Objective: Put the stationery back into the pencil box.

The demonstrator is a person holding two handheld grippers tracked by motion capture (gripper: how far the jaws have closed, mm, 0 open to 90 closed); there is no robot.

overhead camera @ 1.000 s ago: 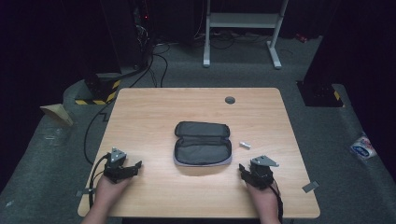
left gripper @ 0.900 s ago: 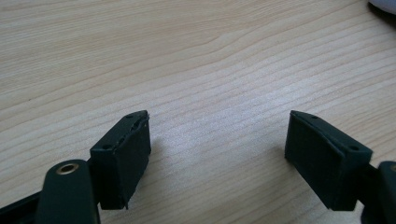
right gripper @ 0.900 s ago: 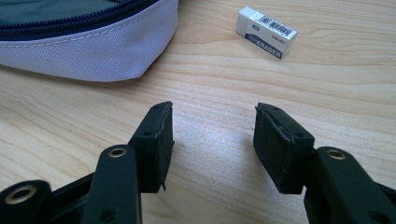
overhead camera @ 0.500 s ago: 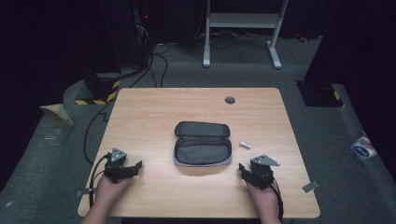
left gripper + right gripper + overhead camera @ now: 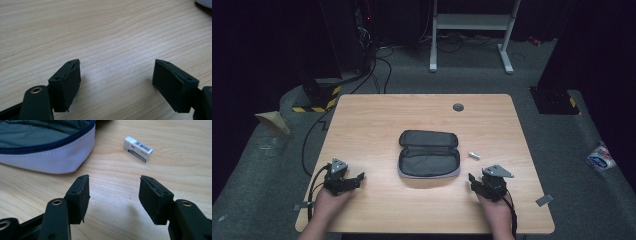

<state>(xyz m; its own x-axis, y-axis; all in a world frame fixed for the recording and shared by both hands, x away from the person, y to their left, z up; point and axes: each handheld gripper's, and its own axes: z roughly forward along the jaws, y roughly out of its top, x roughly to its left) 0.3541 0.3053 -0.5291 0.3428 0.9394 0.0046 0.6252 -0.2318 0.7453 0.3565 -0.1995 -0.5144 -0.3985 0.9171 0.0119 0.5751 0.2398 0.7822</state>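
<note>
High view shows an open pencil case (image 5: pixel 429 160) in the middle of the surface (image 5: pixel 377 120), unzipped so things can go in. A small white eraser (image 5: pixel 474 155) lies just to the right of the pencil case, not touching it. The right tool (image 5: pixel 479 184) rests near the eraser; its jaws have just been opening, nothing between them, likely to fit around the eraser. The left tool (image 5: pixel 354 180), on the other side of the pencil case, is spread wide and empty.

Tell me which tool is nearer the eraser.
Right. The right tool sits just below the eraser, empty, its jaws having just been opening. The left tool is across the table, beyond the open pouch.
</note>
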